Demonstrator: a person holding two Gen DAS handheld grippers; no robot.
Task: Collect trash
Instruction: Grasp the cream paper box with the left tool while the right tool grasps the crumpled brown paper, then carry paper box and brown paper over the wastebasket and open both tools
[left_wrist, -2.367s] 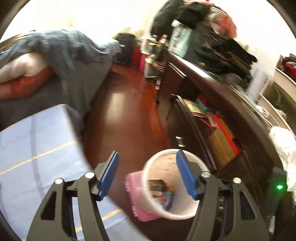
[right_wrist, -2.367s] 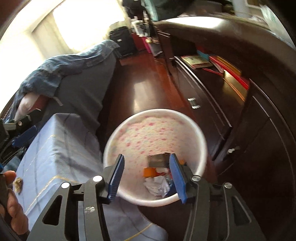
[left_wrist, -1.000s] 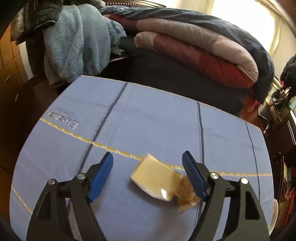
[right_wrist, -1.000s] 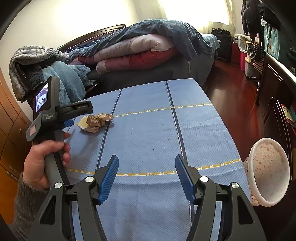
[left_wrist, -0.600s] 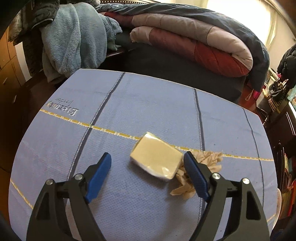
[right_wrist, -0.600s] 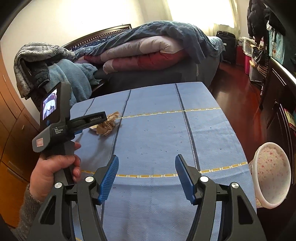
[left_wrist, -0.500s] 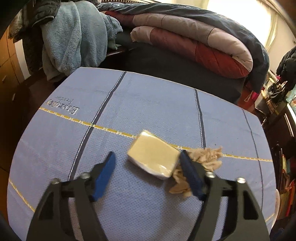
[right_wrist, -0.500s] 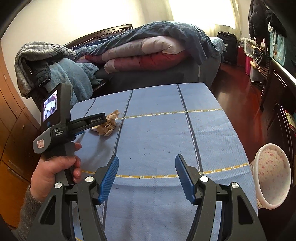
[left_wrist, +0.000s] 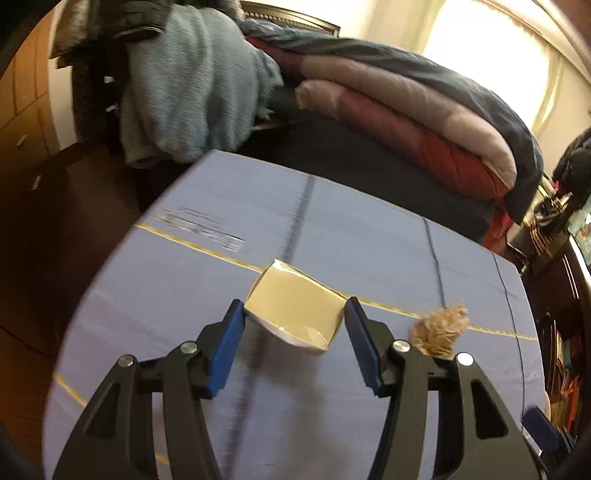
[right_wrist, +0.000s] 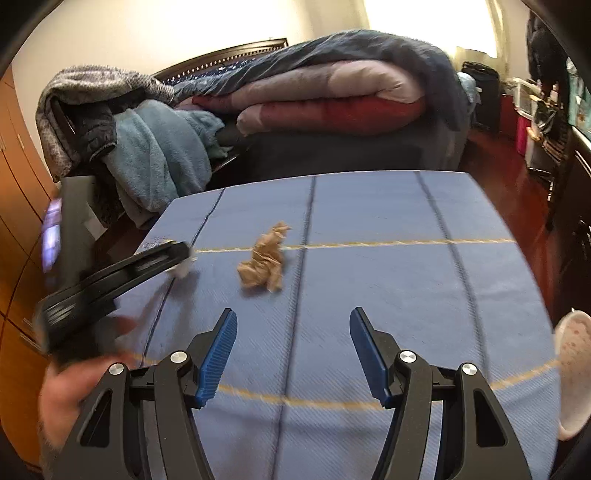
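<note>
A flat cream paper packet (left_wrist: 295, 308) lies on the blue cloth-covered table (left_wrist: 369, 240). My left gripper (left_wrist: 294, 317) has its jaws close on either side of the packet, touching or nearly touching it. A crumpled brown paper ball (left_wrist: 439, 330) lies just to its right; it also shows in the right wrist view (right_wrist: 264, 260). My right gripper (right_wrist: 293, 332) is open and empty above the table, short of the ball. The left gripper (right_wrist: 173, 258) appears there at the left, blurred. The pink-speckled trash bin (right_wrist: 574, 354) stands past the table's right edge.
A bed with folded quilts (right_wrist: 332, 96) and a heap of blue towels and clothes (right_wrist: 159, 147) lie beyond the table. A wooden wardrobe (right_wrist: 14, 206) stands at the left. A dark dresser (left_wrist: 561, 280) and red wooden floor (right_wrist: 509, 184) are at the right.
My left gripper has moved forward and its jaws have narrowed around the cream packet. My right gripper has moved toward the brown paper ball.
</note>
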